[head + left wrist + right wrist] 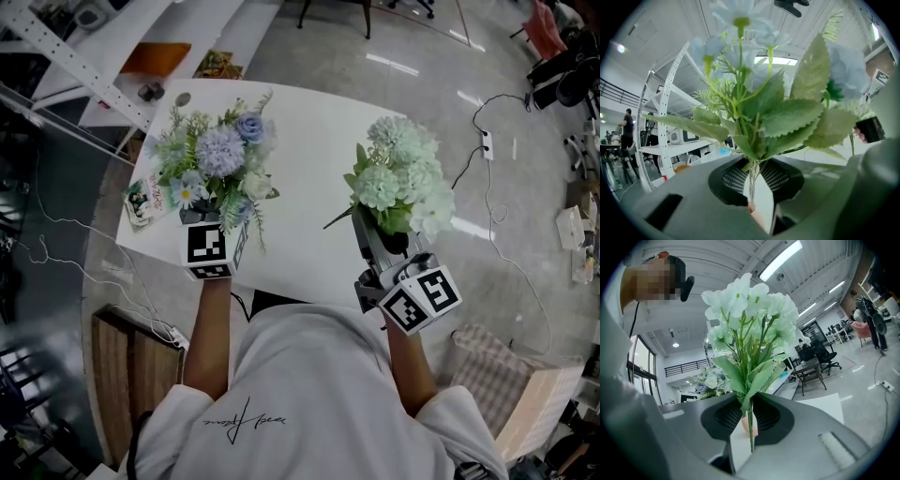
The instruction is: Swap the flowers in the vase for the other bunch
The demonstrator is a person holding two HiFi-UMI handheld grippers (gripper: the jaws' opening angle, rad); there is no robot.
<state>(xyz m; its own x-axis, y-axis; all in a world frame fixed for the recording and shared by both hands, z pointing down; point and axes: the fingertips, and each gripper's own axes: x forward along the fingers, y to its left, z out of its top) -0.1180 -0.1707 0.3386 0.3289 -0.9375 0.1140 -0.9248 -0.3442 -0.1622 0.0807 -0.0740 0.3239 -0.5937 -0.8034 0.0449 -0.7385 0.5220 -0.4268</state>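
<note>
left gripper (752, 177): clamped on blue bunch (217, 155) | right gripper (747, 417): clamped on green bunch (403, 176), stems upright, 3 o'clock of blue | vase: unseen

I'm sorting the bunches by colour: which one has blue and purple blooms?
The mixed bunch in the left gripper; the other bunch, in the right gripper, is pale green.

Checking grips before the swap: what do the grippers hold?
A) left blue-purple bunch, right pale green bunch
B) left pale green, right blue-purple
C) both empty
A: the left gripper pinches the blue-purple bunch by its stems, the right gripper the pale green bunch.
</note>
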